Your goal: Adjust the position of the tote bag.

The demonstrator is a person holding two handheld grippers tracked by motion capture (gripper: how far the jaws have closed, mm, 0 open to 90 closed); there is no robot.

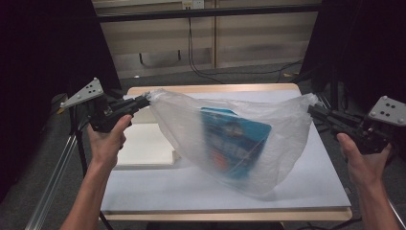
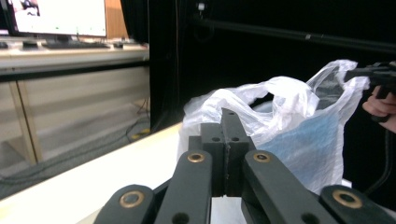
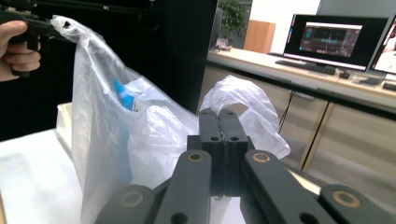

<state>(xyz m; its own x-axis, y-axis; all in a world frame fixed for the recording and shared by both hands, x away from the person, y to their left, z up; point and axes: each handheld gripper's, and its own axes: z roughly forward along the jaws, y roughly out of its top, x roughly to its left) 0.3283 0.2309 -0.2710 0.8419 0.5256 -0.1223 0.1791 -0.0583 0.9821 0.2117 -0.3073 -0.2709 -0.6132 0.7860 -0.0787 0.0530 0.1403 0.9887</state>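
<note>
A translucent white plastic bag (image 1: 277, 120) hangs stretched above the table between my two grippers. A blue printed package (image 1: 234, 143) sits tilted inside it and looks blurred. My left gripper (image 1: 143, 101) is shut on the bag's left handle, and my right gripper (image 1: 313, 111) is shut on its right handle. In the left gripper view the closed jaws (image 2: 229, 116) pinch crumpled plastic of the bag (image 2: 289, 102), with the blue package (image 2: 308, 144) showing through. In the right gripper view the closed jaws (image 3: 218, 114) hold a handle loop of the bag (image 3: 102, 121).
The white-topped table (image 1: 191, 191) has a wooden rim. A shallow white tray (image 1: 143, 146) lies on its left side, under the bag's left end. Black curtains flank both sides. A desk with monitors (image 3: 331, 39) stands beyond the table.
</note>
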